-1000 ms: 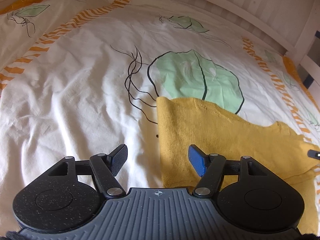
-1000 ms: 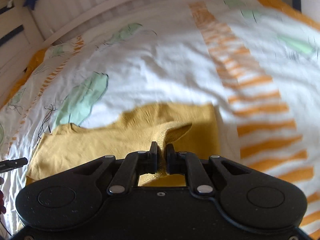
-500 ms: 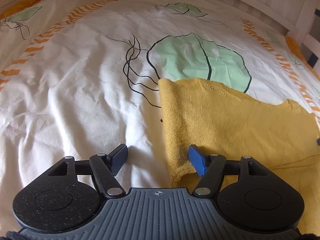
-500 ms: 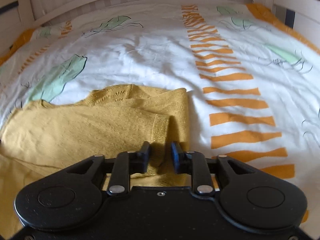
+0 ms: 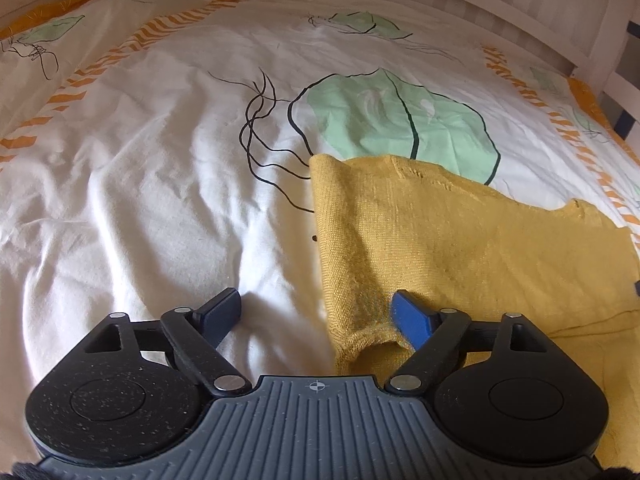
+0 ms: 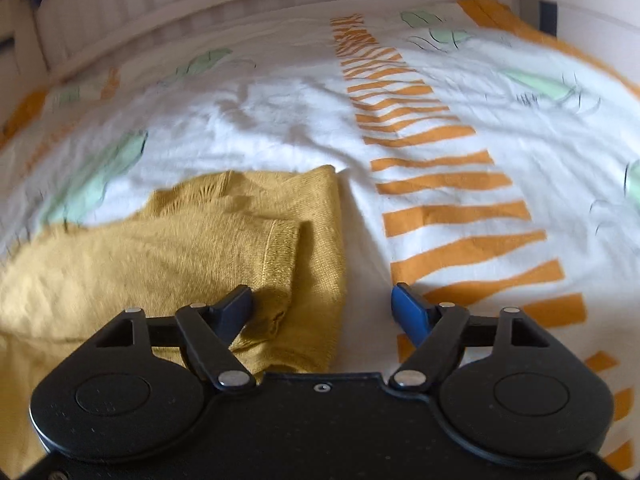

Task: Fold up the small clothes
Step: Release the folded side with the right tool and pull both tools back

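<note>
A mustard-yellow knit garment (image 5: 460, 248) lies folded on the bed; it also shows in the right wrist view (image 6: 192, 256). My left gripper (image 5: 318, 314) is open over the garment's left edge, its right blue finger resting on the cloth and its left finger on the sheet. My right gripper (image 6: 322, 308) is open and empty over the garment's right edge, where a sleeve cuff (image 6: 280, 256) lies folded across the body. Its left finger touches the cloth.
The bed cover (image 5: 160, 168) is white with green leaf prints (image 5: 400, 120) and orange striped bands (image 6: 440, 200). A white slatted bed rail (image 5: 520, 4) runs along the far side, also in the right wrist view (image 6: 200, 0).
My right gripper opened and let go of the sleeve, which now lies folded over the garment. My left gripper stayed open and shifted slightly along the garment's left edge.
</note>
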Available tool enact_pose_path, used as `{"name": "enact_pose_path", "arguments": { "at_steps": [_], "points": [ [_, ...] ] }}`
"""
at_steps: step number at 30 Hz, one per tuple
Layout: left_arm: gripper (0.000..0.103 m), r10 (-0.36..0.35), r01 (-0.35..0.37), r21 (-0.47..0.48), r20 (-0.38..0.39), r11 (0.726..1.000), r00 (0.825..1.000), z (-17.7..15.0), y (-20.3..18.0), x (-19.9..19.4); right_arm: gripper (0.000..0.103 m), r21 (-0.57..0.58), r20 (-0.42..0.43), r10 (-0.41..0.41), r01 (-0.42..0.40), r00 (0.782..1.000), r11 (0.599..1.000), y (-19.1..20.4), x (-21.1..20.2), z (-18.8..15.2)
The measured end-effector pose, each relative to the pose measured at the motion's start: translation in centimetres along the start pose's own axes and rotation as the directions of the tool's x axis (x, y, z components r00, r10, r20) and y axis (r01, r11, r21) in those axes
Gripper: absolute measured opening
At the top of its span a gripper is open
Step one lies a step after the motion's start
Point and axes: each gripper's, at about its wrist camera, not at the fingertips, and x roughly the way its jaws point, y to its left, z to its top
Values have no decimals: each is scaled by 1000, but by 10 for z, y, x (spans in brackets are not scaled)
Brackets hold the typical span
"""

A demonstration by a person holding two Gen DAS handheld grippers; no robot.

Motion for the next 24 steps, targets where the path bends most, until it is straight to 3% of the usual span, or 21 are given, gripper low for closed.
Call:
{"name": "enact_pose_path", "arguments": {
  "at_steps": [5,8,14,24],
  "points": [
    [85,16,-16,17,16,1000,1000,-3,-3,0,103,-58,20,46,-45,999,997,8,5,-7],
    [85,1,-1,21,-1,1000,1000,0,-1,0,103,-95,27,25,-23,999,995,15,7,-10],
    [83,-59,59,-8,-2,998,998,-2,14,-7,103,-24,17,96,-96,995,995,-1,1,-8],
    [82,17,-21,-91,-42,996,999,-33,23,-51,102,33,-62,66,-64,996,997,1,-53,-19]
  ]
}}
